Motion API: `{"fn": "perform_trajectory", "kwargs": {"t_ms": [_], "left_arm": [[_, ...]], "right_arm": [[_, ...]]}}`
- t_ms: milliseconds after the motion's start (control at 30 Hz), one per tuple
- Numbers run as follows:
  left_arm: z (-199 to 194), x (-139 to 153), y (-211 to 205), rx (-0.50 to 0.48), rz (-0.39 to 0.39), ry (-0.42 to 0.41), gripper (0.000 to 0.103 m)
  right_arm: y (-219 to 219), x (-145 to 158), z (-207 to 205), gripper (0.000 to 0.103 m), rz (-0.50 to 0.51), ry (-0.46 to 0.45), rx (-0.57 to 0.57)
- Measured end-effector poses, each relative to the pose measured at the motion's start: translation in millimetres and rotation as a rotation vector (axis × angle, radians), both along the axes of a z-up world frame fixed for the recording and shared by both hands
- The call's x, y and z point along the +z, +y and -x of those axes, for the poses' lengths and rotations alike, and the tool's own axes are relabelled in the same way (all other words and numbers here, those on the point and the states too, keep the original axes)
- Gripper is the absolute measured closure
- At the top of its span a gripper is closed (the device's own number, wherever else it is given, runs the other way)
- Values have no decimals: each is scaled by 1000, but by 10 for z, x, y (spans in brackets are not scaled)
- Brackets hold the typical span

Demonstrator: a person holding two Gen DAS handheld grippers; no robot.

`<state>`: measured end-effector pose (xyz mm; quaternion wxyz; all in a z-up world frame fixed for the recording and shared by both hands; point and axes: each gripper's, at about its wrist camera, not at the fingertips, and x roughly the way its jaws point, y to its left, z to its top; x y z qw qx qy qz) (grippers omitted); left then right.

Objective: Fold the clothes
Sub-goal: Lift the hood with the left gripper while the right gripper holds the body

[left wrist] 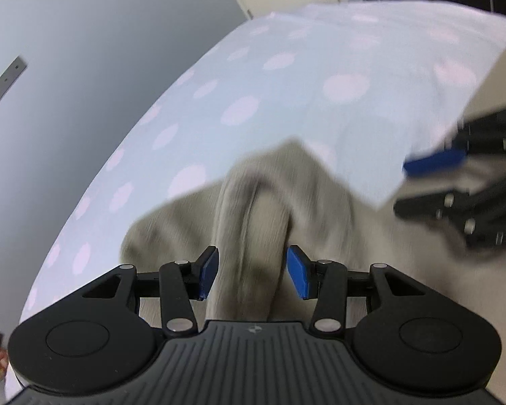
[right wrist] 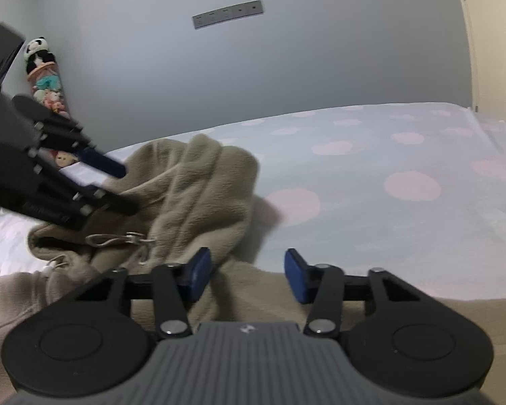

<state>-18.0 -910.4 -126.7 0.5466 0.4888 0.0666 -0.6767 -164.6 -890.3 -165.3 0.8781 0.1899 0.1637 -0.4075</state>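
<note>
A beige fleece garment [right wrist: 199,182] lies bunched on the bed [right wrist: 404,155], which has a pale blue sheet with pink dots, near the edge closest to the person. Its drawstring [right wrist: 118,239] trails loose on top. The left tool [left wrist: 251,273] sits partly spread, a raised ridge of the fleece running between its blue pads [left wrist: 208,271] without being pinched. The right tool [right wrist: 244,273] is also half spread over the garment's near edge; cloth lies against its left pad, but nothing is clamped. Stuffed toys [right wrist: 45,77] stand by the grey wall [right wrist: 253,67].
</note>
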Motion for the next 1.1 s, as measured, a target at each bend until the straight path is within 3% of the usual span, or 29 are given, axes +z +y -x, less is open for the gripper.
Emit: {"fn": "perform_trajectory", "kwargs": {"t_ms": [33,100,233,333,567,633,800,933,1033,1100], "left_arm": [[41,16,-73,-11,5,11,60],[100,53,-187,-31,11,27,59],[130,148,-315,-47,-14,74,55],[92,99,-433,-29,-24,37,54],[-26,-87,-582,39,-74,84,53],[-17,-81,-588,37,-75,107,68],[74,83,-378,-50,-103,142,87],[161,29,-279,-83,-157,170,89],[240,-71,-226,-90,-182,198,89],[287,-132,-194,-95,-189,215,89]], "right_arm": [[-16,-1,25,69,0,-2,-3],[-44,-21,57,77,-3,-18,10],[-88,-79,65,78,-28,-36,35],[-100,-92,59,76,-40,-41,44],[-115,-90,80,74,-44,-50,48],[-110,-94,90,74,-45,-54,49],[-102,-100,86,74,-50,-53,47],[-89,-98,59,75,-43,-43,46],[-67,-101,39,85,-35,-42,62],[-56,-108,25,85,-31,-43,75]]}}
